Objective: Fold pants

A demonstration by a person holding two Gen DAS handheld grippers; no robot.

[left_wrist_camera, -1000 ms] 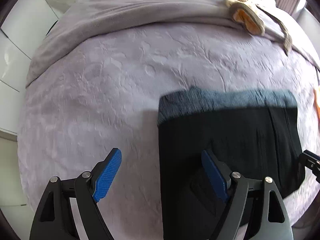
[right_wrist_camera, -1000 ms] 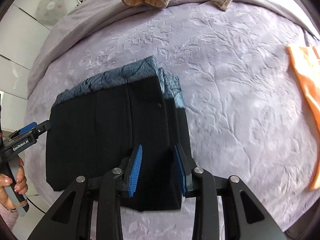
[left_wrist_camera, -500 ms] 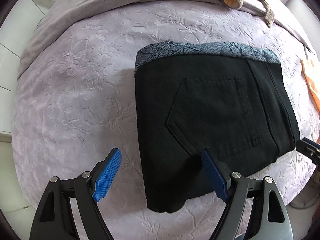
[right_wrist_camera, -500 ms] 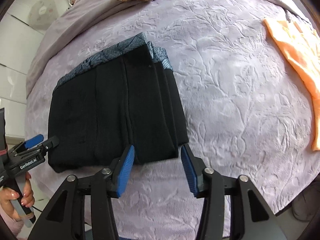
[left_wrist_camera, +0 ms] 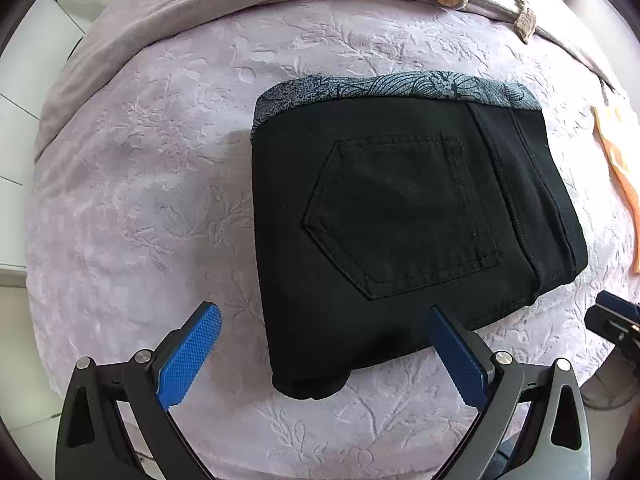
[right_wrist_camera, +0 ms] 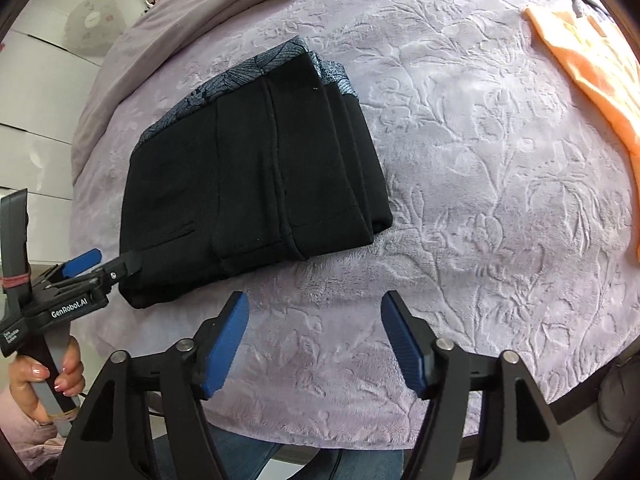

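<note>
Fingers of left gripper (left_wrist_camera: 324, 354) and right gripper (right_wrist_camera: 314, 340) just spread apart, empty; folded pants (left_wrist_camera: 400, 216) underlayers hidden.

Black tongs (right_wrist_camera: 314, 344), blue pads (right_wrist_camera: 224, 344); perhaps jeans (right_wrist_camera: 240, 456).
</note>
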